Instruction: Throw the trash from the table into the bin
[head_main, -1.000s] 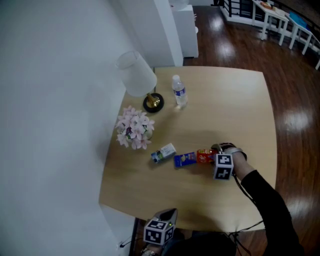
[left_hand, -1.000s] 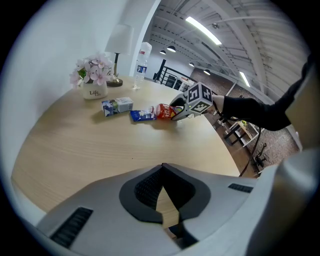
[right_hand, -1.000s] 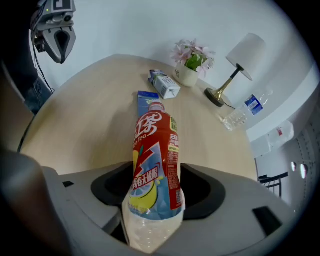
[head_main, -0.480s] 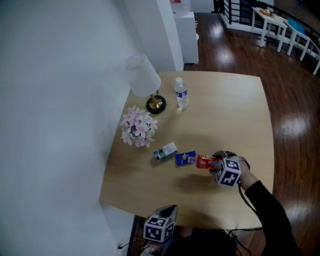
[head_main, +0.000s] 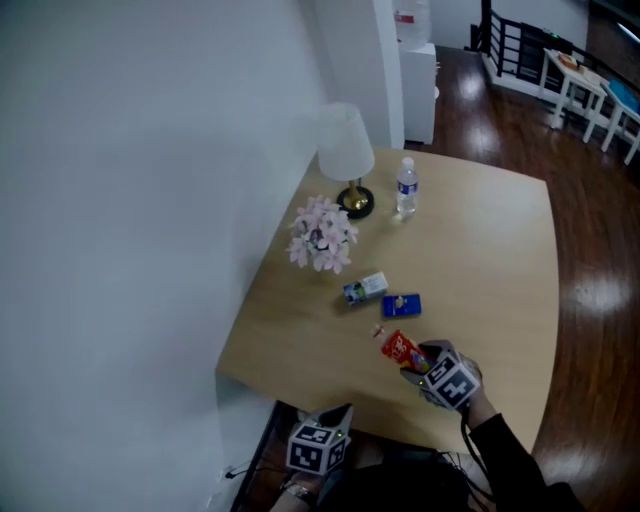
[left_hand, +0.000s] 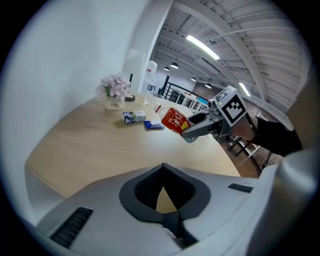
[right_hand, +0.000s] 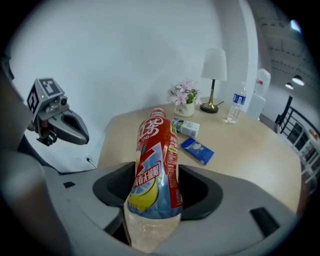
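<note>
While the person is standing at the near edge of the table (head_main: 490, 270), the left gripper (left_hand: 161, 171) is hovering closest to the body, just off that edge. Its jaws are resting together with nothing between them.

Slightly farther in, the right gripper (right_hand: 157, 194) is clamping a plastic bottle with a red label (right_hand: 155, 160). The pads are pressing on the bottle's clear lower part, and the capped end is pointing away from the gripper toward the wall. The bottle is being held tilted, clear of the tabletop, over the near part of the table.

Beyond the bottle, two more items are lying flat on the wood:
- a blue packet (head_main: 401, 305), nearer the right gripper;
- a small blue-and-white carton (head_main: 365, 289), just beside the packet on its wall side.

Farther along, a pot of pale pink flowers (head_main: 322, 233) is standing near the wall. Behind it, a lamp with a white shade (head_main: 345, 152) is standing on a dark round base, and a clear water bottle (head_main: 406, 188) is standing upright just beside the lamp. Past the far edge, a dark wooden floor (head_main: 500, 120) is showing.
</note>
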